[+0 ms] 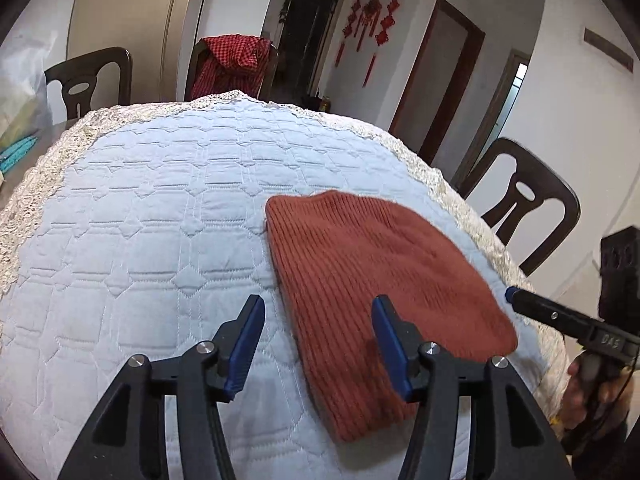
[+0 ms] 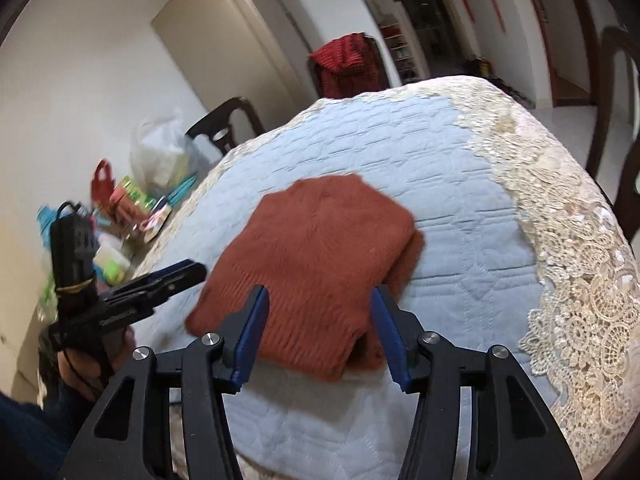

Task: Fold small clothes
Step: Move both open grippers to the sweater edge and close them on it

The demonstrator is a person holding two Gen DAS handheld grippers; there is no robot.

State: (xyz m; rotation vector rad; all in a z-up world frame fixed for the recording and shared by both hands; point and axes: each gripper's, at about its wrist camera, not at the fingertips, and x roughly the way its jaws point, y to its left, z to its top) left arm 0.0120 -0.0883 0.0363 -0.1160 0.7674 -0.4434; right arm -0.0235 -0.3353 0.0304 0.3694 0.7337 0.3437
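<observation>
A round table under a pale blue quilted cover (image 1: 160,216) with a lace border fills most of both views, with dark chairs around it, one draped in a red checked cloth (image 1: 232,60). On the cover, toward the side nearer the person, lies the rust-red knitted garment (image 1: 376,280), already doubled over itself into a compact block; the right wrist view shows a second layer peeking out under the top one along its right edge. The left gripper (image 1: 318,316) hangs just above the garment's near left edge, jaws parted with nothing pinched between them, one blue pad over the quilt and the other over the knit. The right gripper (image 2: 320,308) likewise stands released, its pads straddling the near edge without pressing on it. This looks like the letting-go after a fold; the next move probably calls for either a final fold, gripping one short edge with both tongs, or smoothing and setting the bundle aside
</observation>
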